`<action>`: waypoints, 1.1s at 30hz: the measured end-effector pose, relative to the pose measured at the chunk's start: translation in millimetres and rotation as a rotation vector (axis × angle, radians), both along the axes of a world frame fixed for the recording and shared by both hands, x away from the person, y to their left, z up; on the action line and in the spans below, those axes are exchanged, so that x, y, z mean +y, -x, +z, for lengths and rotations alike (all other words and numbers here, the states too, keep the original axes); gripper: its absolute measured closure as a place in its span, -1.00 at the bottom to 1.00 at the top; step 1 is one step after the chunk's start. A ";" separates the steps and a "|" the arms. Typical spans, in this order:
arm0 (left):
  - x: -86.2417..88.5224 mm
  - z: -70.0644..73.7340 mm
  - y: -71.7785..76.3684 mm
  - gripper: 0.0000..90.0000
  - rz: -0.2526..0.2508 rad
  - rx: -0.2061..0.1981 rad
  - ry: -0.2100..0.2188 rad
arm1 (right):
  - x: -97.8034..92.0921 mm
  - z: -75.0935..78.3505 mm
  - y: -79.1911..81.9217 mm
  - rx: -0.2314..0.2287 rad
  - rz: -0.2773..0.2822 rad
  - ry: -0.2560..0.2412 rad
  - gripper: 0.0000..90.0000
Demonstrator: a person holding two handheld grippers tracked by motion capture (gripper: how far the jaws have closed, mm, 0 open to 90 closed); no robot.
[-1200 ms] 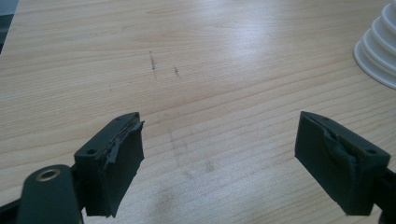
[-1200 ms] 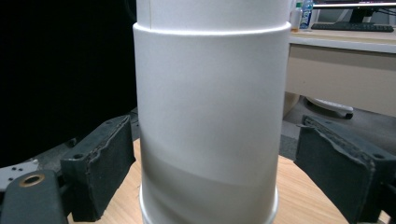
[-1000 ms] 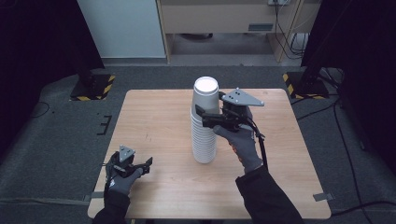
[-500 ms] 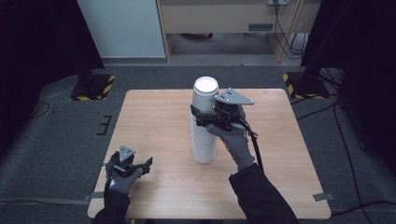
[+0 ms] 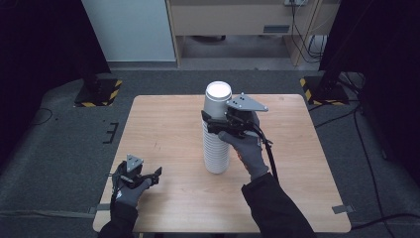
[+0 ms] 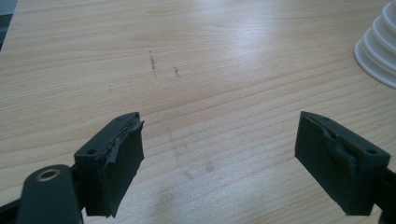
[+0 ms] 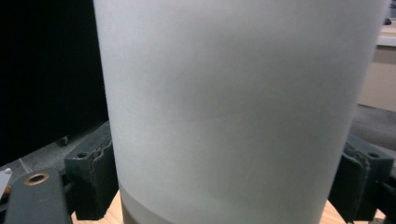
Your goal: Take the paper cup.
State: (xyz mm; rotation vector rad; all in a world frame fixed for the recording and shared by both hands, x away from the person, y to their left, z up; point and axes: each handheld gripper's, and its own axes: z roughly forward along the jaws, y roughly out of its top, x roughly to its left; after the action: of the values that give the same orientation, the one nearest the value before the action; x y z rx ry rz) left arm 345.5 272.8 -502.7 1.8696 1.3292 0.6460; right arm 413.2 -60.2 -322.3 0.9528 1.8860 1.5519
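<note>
cup stack (image 5: 216, 144): upright mid-table (image 5: 163, 124) | top cup (image 5: 216, 101): between right gripper (image 5: 214, 124) jaws, a pad at each side; contact unclear, grip cannot be told | left gripper (image 5: 148, 177): spread wide, empty, near-left of stack, well apart

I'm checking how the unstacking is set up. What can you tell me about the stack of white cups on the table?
The stack of white paper cups stands upright, mouth down, near the middle of the wooden table, a tall column with many ribbed rims toward its base. The top cup looks plain, matte and smooth. The right gripper holds it high up, jaws on either side of that top cup. The left gripper is open and apart from it.
</note>
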 end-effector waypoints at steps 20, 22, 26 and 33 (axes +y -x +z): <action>-0.2 0.0 0.0 -0.68 0.000 0.002 -0.002 | -3.8 30.4 4.7 -0.053 0.019 -0.054 -0.70; -0.2 0.0 0.0 -0.68 0.000 0.001 -0.001 | -4.2 32.2 4.9 -0.055 0.021 -0.058 -0.69; -0.2 -0.1 -0.1 -0.68 0.000 0.002 -0.002 | -4.7 35.1 5.0 -0.062 0.023 -0.060 -0.69; -0.1 0.1 0.0 -0.68 0.000 0.001 -0.002 | -5.1 46.8 6.0 -0.078 0.023 -0.075 -0.69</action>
State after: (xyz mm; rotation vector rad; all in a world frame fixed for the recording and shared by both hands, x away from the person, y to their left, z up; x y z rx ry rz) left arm 345.5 272.7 -502.6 1.8714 1.3289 0.6465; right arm 407.2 -65.3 -275.6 0.8922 1.8028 1.6590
